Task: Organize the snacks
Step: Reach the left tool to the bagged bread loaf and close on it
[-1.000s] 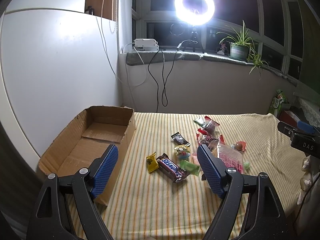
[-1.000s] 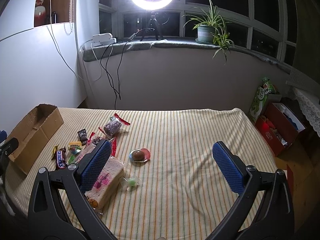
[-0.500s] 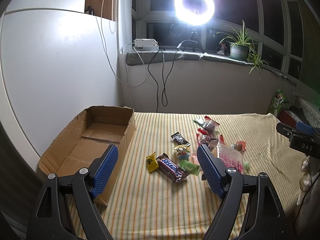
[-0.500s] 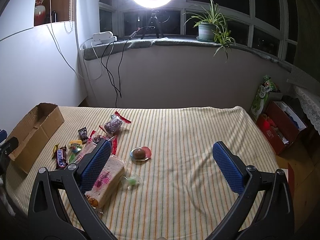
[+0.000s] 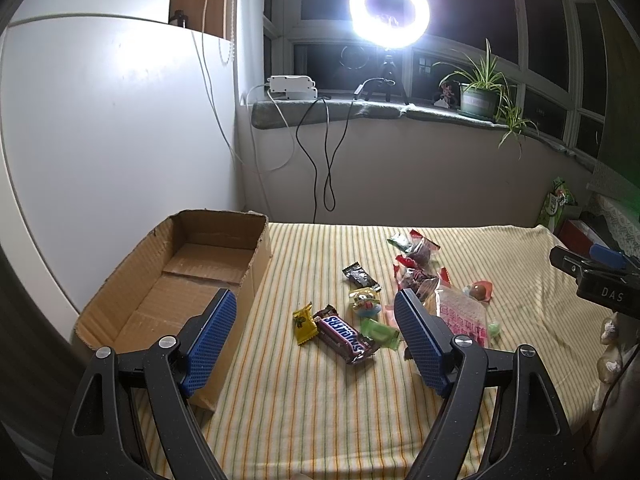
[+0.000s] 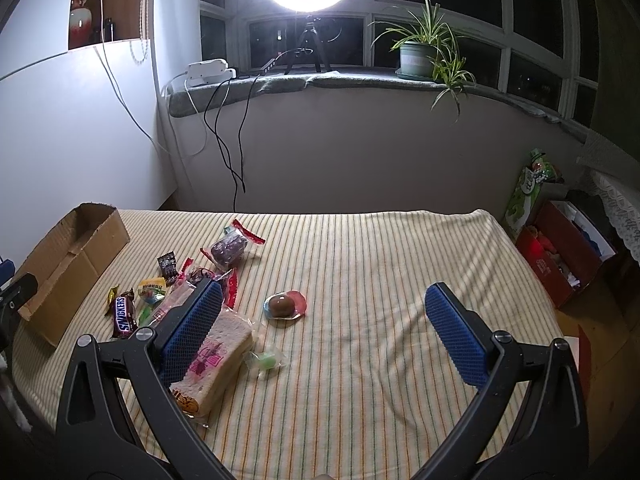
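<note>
Just ahead: Snickers (image 5: 346,334) btwn left tool (image 5: 316,338) pads.

A ring light (image 5: 389,11) is shining on the windowsill (image 6: 360,80), a potted plant (image 6: 420,54) is standing nearby, and cables (image 5: 328,148) are hanging below.

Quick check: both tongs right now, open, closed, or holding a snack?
Left tongs: open, holding nothing.
Right tongs: open, holding nothing.

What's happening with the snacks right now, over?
Left gripper and right gripper open, holding nothing. Snickers bar on cloth, cardboard box empty. Nothing blocking.
</note>
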A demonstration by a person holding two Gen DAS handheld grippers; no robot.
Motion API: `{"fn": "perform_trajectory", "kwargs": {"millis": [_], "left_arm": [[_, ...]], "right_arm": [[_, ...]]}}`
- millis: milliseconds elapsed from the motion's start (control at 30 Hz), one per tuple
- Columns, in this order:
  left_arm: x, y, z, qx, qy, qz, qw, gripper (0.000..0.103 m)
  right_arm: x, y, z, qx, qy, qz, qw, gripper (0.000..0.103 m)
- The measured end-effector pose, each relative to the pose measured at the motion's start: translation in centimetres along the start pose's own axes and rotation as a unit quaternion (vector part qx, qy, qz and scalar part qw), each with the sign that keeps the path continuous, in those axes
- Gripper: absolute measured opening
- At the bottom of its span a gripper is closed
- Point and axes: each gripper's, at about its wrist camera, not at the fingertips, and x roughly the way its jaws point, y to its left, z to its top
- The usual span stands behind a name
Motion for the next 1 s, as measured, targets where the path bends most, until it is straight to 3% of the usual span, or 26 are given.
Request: {"fn": "perform_trajectory", "kwargs": {"millis": [400, 667, 1000], "left_arm": [[1.3, -0.8, -0.2, 0.009, 0.016, -0.019, 0.9997, 0.081], [3.4, -2.6, -0.9, 0.014, 0.054, -0.077, 0.9955, 0.081], [6.6, -4.3, -1.7, -0.006, 0.12, -0.165, 0.9789, 0.055]], "right_arm": [[1.3, -0.2, -0.4, 0.003, 0.019, 0.008, 1.0, 0.103], [3.2, -0.3, -1.4, 0.012, 0.058, 0.068, 0.996, 0.103], [6.6, 0.5, -3.9, 0.039, 0.142, 0.174, 0.974, 0.092]]}}
